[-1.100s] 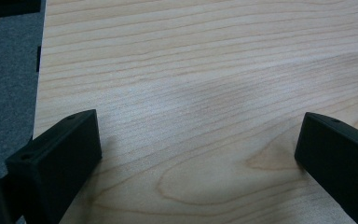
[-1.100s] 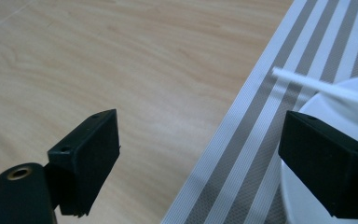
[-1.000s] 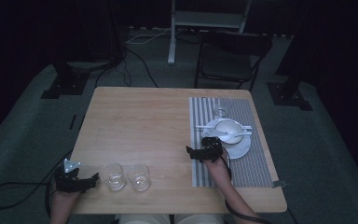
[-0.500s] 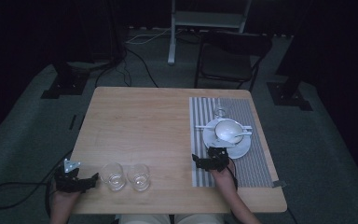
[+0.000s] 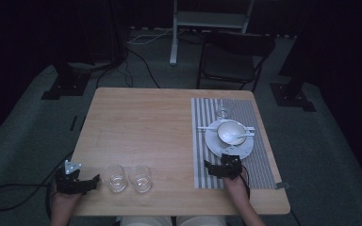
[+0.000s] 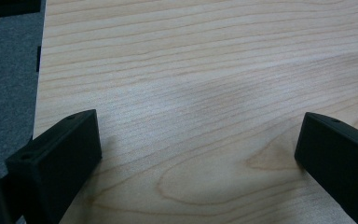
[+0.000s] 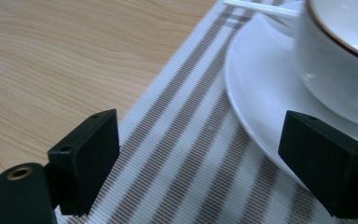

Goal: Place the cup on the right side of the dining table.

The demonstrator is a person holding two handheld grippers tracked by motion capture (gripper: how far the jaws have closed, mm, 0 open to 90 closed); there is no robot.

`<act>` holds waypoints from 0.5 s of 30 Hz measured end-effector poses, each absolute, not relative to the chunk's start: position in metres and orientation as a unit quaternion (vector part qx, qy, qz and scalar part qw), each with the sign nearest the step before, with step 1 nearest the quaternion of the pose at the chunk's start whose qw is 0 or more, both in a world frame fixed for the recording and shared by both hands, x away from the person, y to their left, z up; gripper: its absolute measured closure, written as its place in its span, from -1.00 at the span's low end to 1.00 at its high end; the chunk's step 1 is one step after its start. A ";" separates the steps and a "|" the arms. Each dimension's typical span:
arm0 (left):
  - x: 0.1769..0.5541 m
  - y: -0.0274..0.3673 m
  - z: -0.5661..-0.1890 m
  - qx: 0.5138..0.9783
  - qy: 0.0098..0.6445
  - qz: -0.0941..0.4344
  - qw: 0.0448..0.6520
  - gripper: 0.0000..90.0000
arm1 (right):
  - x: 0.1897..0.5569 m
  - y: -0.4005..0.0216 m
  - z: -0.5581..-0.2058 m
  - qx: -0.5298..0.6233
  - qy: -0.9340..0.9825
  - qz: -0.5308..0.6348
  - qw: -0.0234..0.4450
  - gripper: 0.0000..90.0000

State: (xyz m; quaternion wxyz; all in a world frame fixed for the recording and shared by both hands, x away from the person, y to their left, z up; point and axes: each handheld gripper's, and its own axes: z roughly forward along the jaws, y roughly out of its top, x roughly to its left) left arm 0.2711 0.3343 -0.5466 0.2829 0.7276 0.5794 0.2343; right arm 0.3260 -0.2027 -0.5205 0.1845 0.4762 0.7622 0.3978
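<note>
A white bowl (image 5: pixel 230 132) with a spoon in it rests on a white plate (image 5: pixel 217 143), on a striped placemat (image 5: pixel 259 160) at the table's right. My right gripper (image 5: pixel 222 166) hovers open just in front of the plate. In the right gripper view the right gripper (image 7: pixel 203 140) has its jaws wide apart over the placemat (image 7: pixel 186 154), with the plate (image 7: pixel 261 88) and brown-rimmed bowl (image 7: pixel 345 65) ahead right. Two clear glasses (image 5: pixel 114 178) (image 5: pixel 140 178) stand near the front edge. My left gripper (image 5: pixel 78 182) sits open left of them, and in its own view (image 6: pixel 198 140) spans bare wood.
A small clear glass (image 5: pixel 222 113) stands at the placemat's far end. A white stick (image 7: pixel 256 8) lies across the plate's far side. The wooden table (image 5: pixel 141 122) has open room across its middle and left. A chair (image 5: pixel 231 61) stands beyond the far edge. The table's left edge (image 6: pixel 39 93) is close to my left gripper.
My right gripper has drawn back from the plate toward the table's front edge and slightly right, staying open. The left gripper and the glasses have not moved.
</note>
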 end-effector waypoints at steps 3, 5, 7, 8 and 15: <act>0.271 0.334 -0.547 0.728 0.579 0.234 0.283 -0.98 | 0.323 -0.211 -0.523 0.484 0.758 0.393 0.189 -0.73; 0.271 0.334 -0.547 0.728 0.579 0.234 0.283 -0.98 | 0.321 -0.216 -0.523 0.488 0.757 0.392 0.189 -0.73; 0.271 0.334 -0.547 0.727 0.579 0.234 0.283 -0.98 | 0.319 -0.222 -0.524 0.492 0.753 0.391 0.192 -0.73; 0.271 0.334 -0.547 0.727 0.579 0.234 0.283 -0.98 | 0.318 -0.225 -0.525 0.495 0.751 0.391 0.194 -0.73; 0.271 0.334 -0.547 0.727 0.579 0.234 0.283 -0.98 | 0.312 -0.242 -0.526 0.507 0.739 0.385 0.220 -0.73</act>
